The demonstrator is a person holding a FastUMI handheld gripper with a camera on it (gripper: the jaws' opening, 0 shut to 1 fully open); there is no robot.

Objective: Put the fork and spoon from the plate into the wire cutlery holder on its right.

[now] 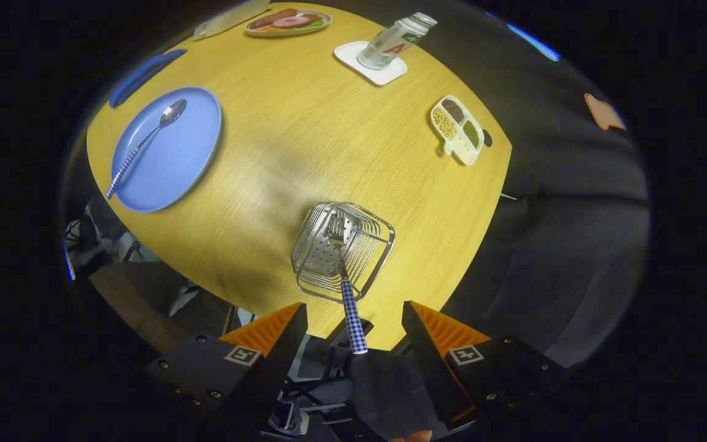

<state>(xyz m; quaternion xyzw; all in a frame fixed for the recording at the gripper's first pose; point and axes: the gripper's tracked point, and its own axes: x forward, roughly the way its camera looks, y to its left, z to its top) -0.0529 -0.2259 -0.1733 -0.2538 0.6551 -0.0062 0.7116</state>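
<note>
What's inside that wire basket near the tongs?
A fork stands in the wire cutlery holder, tines down, its checked handle sticking out between the open tongs. The perforated floor shows beside it; the tine tips blur into the wires.

Wooden table (304,141): blue plate (172,153), wire holder (338,248), coaster (370,62), divided dish (458,129).

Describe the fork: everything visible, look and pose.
The fork has a shiny metal head and a handle with a blue-and-white check pattern. It stands tines-down inside the wire cutlery holder, the tines near the holder's perforated bottom, the handle slanting out over the holder's rim toward the gripper. The handle end lies between the two open fingers, neither pressing on it. It is off the blue plate.
</note>
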